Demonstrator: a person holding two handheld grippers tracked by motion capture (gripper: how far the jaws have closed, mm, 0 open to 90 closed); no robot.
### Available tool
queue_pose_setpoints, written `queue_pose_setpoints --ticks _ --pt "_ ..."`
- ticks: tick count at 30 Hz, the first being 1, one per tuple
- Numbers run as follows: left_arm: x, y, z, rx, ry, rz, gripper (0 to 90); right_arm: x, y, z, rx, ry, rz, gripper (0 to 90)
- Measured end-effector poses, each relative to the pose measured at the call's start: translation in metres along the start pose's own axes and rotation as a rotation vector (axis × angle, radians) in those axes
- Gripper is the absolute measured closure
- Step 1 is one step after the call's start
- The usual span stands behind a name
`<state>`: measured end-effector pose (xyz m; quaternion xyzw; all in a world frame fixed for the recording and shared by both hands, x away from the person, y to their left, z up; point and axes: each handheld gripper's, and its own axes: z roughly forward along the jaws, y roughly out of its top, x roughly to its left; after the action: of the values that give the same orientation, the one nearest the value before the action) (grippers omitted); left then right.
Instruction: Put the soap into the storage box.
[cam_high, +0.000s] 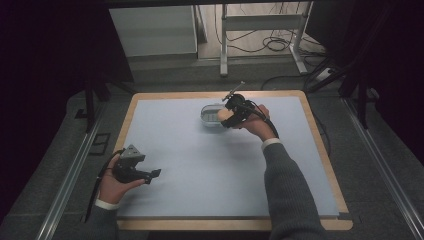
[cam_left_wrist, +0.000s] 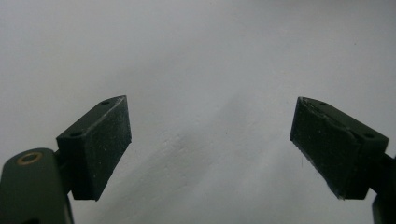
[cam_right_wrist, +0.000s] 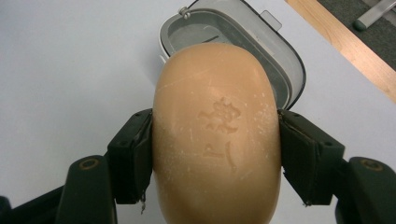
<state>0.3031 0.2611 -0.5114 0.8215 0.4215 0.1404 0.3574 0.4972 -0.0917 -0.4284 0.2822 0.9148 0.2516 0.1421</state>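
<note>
An oval tan soap bar (cam_right_wrist: 217, 135) with a stamped mark sits clamped between the pads of my right gripper (cam_right_wrist: 215, 156). It hangs just in front of an open grey soap dish (cam_right_wrist: 275, 56) whose hollow inside shows behind it. From above, the right gripper (cam_high: 231, 116) holds the soap (cam_high: 223, 115) at the right end of the dish (cam_high: 209, 114), at the far middle of the mat. My left gripper (cam_high: 150, 176) rests near the mat's front left corner. Its jaws stand wide apart over bare mat, with black pads (cam_left_wrist: 100, 142) holding nothing.
A pale blue mat (cam_high: 200, 165) covers a wooden-edged table (cam_high: 320, 145). Metal rails run along both sides, and a desk frame with cables stands on the floor beyond the far edge.
</note>
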Motion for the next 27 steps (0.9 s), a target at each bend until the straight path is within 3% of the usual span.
queue_pose_setpoints --ticks 19,27 --pt "-0.001 0.001 0.0 -0.002 -0.008 0.004 12.8 -0.005 0.013 0.018 -0.002 0.013 0.0 32.2" --pt "0.002 0.0 0.0 -0.014 -0.008 -0.005 12.8 -0.007 0.021 0.025 0.012 0.01 -0.028 32.2"
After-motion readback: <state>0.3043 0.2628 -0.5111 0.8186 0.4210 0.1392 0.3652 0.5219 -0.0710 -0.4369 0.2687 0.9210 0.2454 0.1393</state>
